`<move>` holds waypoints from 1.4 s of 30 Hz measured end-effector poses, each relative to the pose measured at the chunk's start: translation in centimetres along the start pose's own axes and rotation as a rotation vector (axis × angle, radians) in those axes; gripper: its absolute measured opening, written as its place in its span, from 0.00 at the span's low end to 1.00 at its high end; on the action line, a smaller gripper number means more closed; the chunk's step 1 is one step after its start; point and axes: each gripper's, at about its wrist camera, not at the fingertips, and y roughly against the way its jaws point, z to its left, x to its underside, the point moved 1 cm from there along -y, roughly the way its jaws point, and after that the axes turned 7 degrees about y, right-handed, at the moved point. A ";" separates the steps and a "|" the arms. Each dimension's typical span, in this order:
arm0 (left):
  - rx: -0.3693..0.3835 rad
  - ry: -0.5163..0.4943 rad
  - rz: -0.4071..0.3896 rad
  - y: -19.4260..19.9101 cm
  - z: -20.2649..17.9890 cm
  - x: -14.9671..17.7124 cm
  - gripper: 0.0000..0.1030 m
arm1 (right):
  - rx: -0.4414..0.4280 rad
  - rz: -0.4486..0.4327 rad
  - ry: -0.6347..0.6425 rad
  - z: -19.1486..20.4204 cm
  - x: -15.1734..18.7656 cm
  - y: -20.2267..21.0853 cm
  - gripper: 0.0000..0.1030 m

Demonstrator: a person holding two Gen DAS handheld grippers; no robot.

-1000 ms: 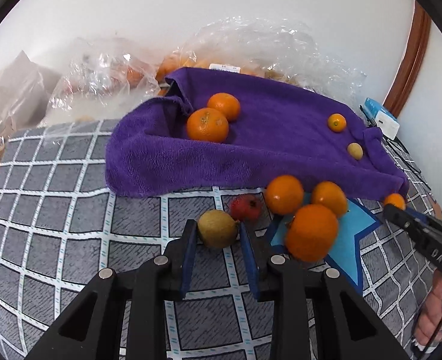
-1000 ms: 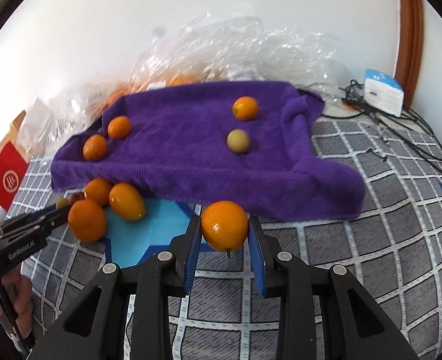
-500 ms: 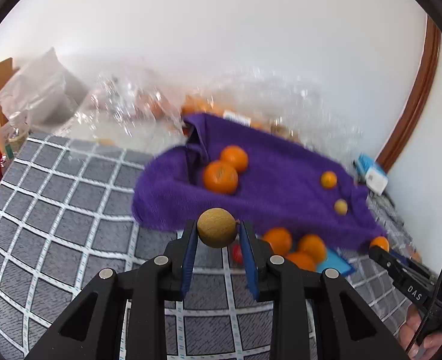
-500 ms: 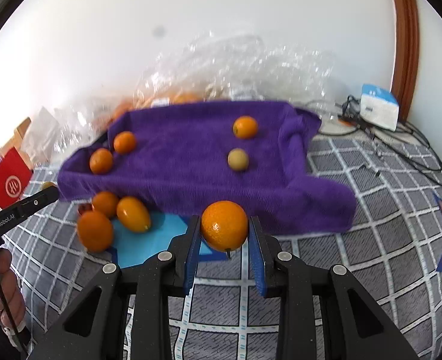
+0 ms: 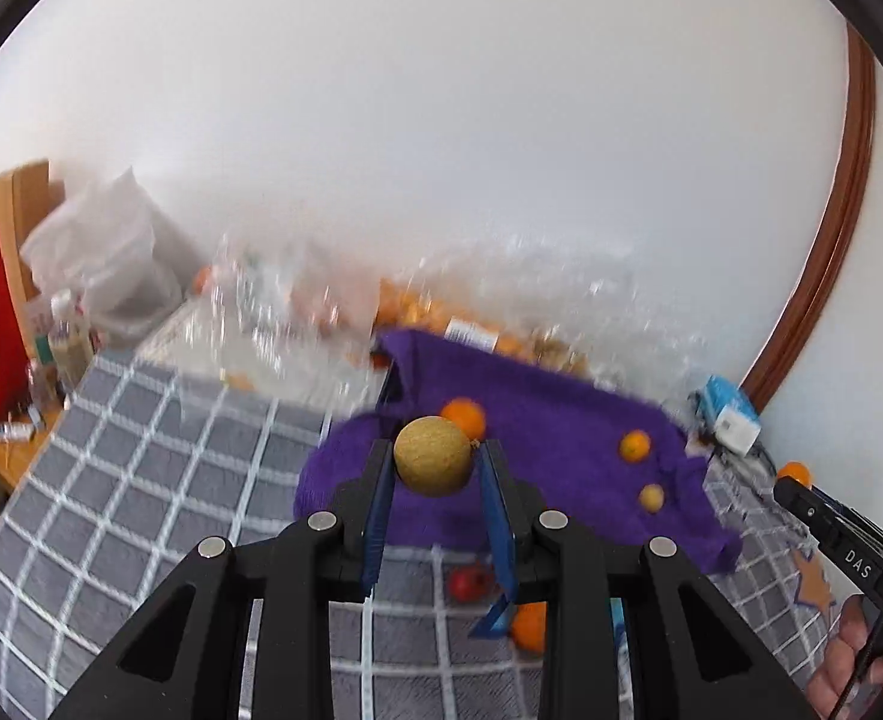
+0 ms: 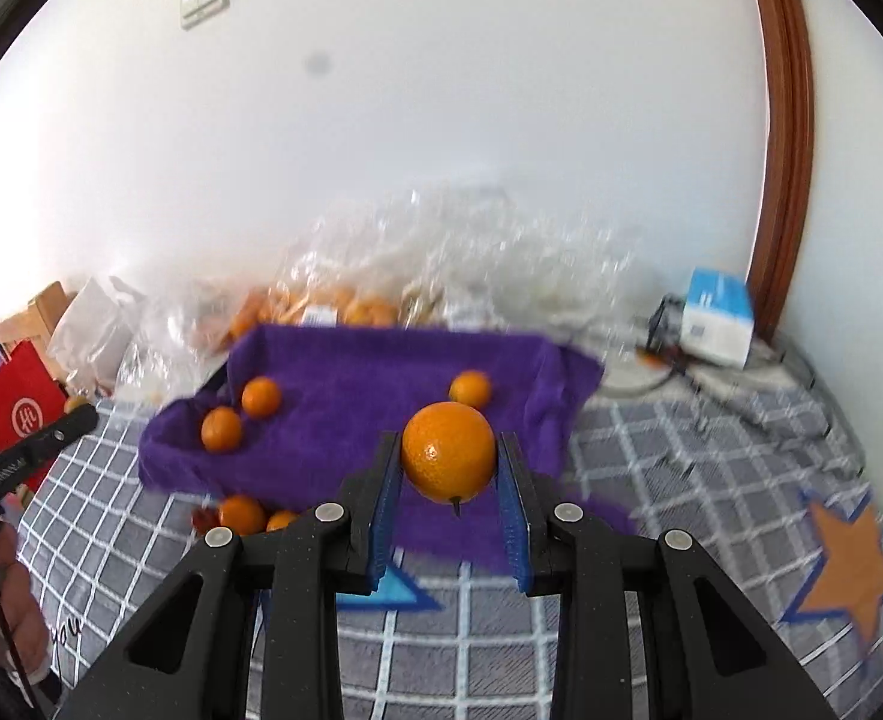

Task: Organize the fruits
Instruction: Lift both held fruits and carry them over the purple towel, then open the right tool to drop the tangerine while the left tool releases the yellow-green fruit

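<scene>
Fruits sit in both claws. Our left claw (image 5: 435, 471) grips a brownish-yellow round fruit (image 5: 433, 456), perhaps a kiwi or pear, between its blue pads (image 5: 377, 519), held up off the bed. Our right claw (image 6: 448, 468) is clamped on an orange (image 6: 448, 459), its short stem pointing down, also lifted clear of the bedding.

Beyond both claws lies a purple towel (image 6: 369, 396) spread on the grey checked bedspread (image 5: 159, 480). In the right wrist view, two oranges (image 6: 221, 429) rest side by side ahead and to the left of the claw on the towel, and a small orange (image 6: 470, 390) lies just past the held one. In the left wrist view, a small orange (image 5: 634, 445) and a small yellowish fruit (image 5: 651, 497) lie on the towel ahead and to the right of the left claw, with another orange (image 5: 464, 417) partly hidden behind the held fruit.

Below the left claw, on the bedspread, we see a red fruit (image 5: 470, 582) and an orange (image 5: 528, 624) near a blue star patch (image 6: 390, 591). Clear plastic bags (image 6: 441, 264) with more oranges sit behind the towel against the wall. A blue-and-white box (image 6: 716, 315) lies far ahead to the right, and a red bag (image 6: 15, 414) to the far left.
</scene>
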 end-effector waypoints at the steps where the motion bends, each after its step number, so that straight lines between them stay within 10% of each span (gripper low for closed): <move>1: -0.003 -0.004 -0.007 0.1 -0.3 -0.5 0.27 | 0.007 -0.008 -0.003 -0.3 -0.6 0.2 0.30; 15: 0.040 0.032 -0.037 -4.0 -3.7 -4.4 0.27 | 0.008 -0.015 -0.135 -4.9 -4.1 -4.0 0.30; 42: 0.044 -0.043 0.226 -12.7 -3.8 3.2 0.27 | -0.040 0.248 -0.057 -2.9 2.6 -14.2 0.30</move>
